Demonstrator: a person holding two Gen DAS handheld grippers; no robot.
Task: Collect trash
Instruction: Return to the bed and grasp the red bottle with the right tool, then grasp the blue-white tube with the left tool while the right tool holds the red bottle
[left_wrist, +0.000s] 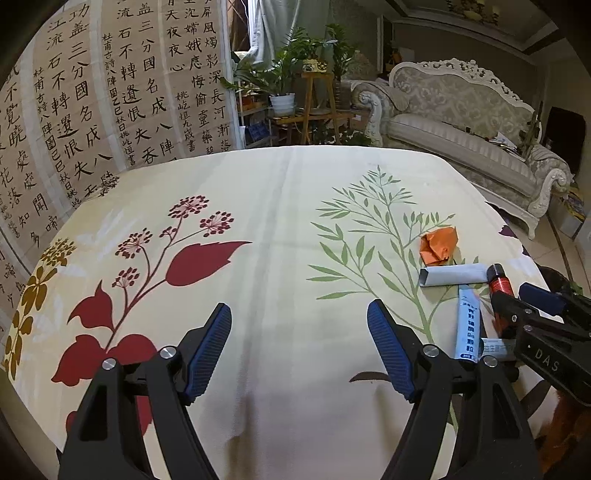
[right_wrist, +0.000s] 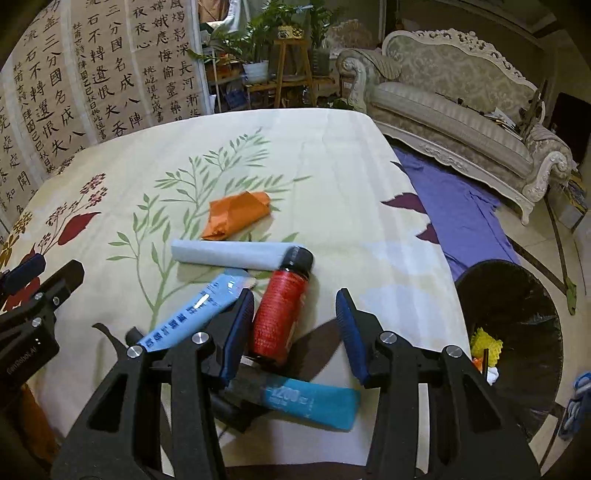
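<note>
Trash lies on the floral tablecloth (right_wrist: 332, 192): a crumpled orange paper (right_wrist: 238, 214), a rolled white paper tube (right_wrist: 229, 254), a light blue sachet (right_wrist: 192, 314), a small red bottle with a black cap (right_wrist: 279, 314) and a teal packet (right_wrist: 314, 404). My right gripper (right_wrist: 295, 336) is open, its fingers either side of the red bottle, not closed on it. My left gripper (left_wrist: 299, 350) is open and empty over bare cloth, left of the trash; the orange paper (left_wrist: 437, 245), white tube (left_wrist: 454, 275), sachet (left_wrist: 467, 325) and bottle (left_wrist: 498, 282) show at its right.
A black-lined trash bin (right_wrist: 517, 332) holding some yellow scraps stands on the floor right of the table. A purple cloth (right_wrist: 454, 206) lies on the floor beyond it. A sofa (right_wrist: 461, 99), plant stands (right_wrist: 291, 66) and calligraphy sheets (right_wrist: 92, 74) are behind the table.
</note>
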